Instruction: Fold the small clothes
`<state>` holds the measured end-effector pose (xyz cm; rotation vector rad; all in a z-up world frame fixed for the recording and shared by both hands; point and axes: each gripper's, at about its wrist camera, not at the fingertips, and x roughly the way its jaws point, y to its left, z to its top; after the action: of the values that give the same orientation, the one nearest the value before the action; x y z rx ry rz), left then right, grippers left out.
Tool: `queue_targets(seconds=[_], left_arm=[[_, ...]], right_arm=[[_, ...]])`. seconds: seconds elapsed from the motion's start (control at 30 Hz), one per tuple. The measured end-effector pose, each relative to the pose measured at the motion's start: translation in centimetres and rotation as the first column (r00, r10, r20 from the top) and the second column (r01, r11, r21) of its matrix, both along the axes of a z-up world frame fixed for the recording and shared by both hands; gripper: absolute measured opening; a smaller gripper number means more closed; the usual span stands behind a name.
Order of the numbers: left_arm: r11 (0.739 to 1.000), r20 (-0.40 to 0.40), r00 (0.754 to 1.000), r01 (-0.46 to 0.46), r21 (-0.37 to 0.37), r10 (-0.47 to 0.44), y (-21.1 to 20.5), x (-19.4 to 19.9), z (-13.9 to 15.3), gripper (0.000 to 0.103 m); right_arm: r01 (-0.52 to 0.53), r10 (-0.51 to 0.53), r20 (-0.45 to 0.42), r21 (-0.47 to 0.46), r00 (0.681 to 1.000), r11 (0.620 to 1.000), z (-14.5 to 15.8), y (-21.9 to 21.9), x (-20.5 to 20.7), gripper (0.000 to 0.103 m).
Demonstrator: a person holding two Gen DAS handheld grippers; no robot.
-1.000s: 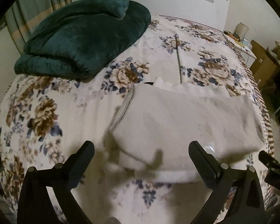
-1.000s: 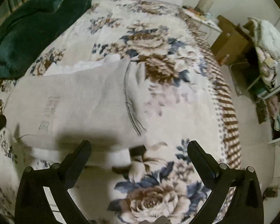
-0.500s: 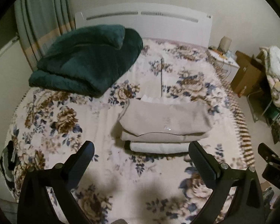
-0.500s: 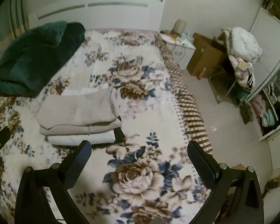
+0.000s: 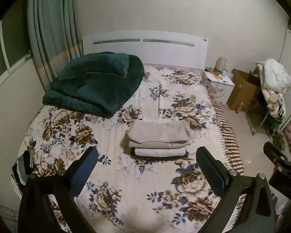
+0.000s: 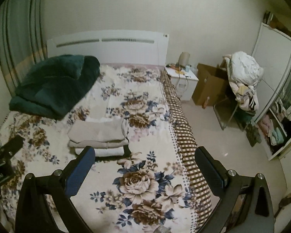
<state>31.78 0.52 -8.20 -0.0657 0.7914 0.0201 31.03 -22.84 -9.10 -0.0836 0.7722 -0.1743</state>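
Both grippers are hanging wide open over the bed (image 5: 126, 190), holding nothing: left gripper (image 5: 146, 167), right gripper (image 6: 145, 165). The folded clothes (image 5: 159, 138) are sitting stacked mid-bed, just in front of the green blanket (image 5: 95, 85).
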Motion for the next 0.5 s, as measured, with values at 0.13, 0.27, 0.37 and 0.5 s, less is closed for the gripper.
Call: queue_targets(seconds=[0.13,0.27,0.37,0.5], left_arm=[[1.000,0.028,1.000,0.001,0.001,-0.001,-0.1,-2.5,2.1,0.103],[1.000,0.055,0.999,-0.001,0.002,0.000,0.0,-4.4,3.6,0.103],[1.000,0.077,0.997,-0.003,0.006,0.003,-0.1,-5.6,4.7,0.103],[1.000,0.095,0.995,-0.005,0.010,0.004,-0.3,-6.9,5.6,0.103]], right_arm=[[-0.017,0.017,0.060,0.002,0.998,1.000,3.8,0.1,-3.7,0.103],[-0.032,0.031,0.096,0.011,0.995,0.999,6.4,0.3,-6.8,0.103],[-0.036,0.034,0.112,0.011,0.993,0.999,7.6,0.2,-8.5,0.103],[-0.040,0.038,0.121,0.013,0.992,0.999,8.3,-0.1,-9.3,0.103]])
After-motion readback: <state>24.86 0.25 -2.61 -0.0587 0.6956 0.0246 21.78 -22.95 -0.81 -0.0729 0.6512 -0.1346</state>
